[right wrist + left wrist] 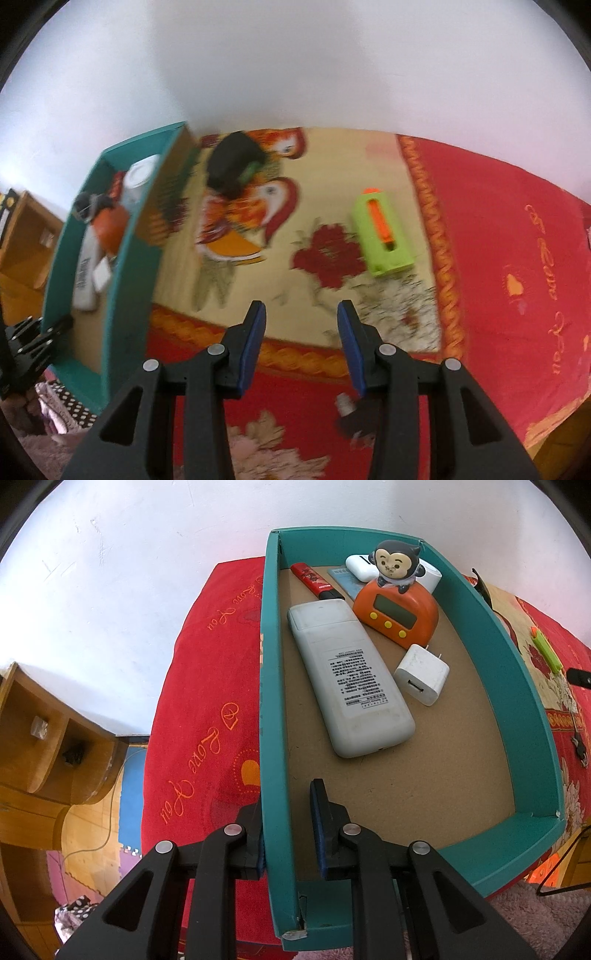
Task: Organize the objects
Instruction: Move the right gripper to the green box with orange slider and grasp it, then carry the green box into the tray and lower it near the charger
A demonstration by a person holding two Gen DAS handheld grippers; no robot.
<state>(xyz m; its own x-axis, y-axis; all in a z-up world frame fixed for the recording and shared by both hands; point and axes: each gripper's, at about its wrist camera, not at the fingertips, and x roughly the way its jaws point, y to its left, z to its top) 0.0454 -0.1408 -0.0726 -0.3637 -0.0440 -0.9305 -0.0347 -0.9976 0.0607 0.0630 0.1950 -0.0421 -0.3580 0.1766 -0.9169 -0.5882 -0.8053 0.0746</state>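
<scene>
A teal box [271, 701] lies on the red cloth and holds a white remote [347, 679], an orange monkey clock [395, 602], a white charger [421, 674], a red lighter [312, 579] and white earbud cases [360, 566]. My left gripper [290, 830] straddles the box's left wall near the front corner, one finger outside and one inside, with a gap on the inner side. My right gripper [301, 347] is open and empty above the patterned cloth. A green and orange utility knife [382, 236] lies ahead and right of it; a black object [232, 166] lies far ahead. The box also shows in the right wrist view [122, 251].
The knife also shows in the left wrist view [546, 651], right of the box. A small black and white item [345, 404] lies under the right gripper's right finger. A wooden shelf unit [40, 738] stands left of the table. A white wall is behind.
</scene>
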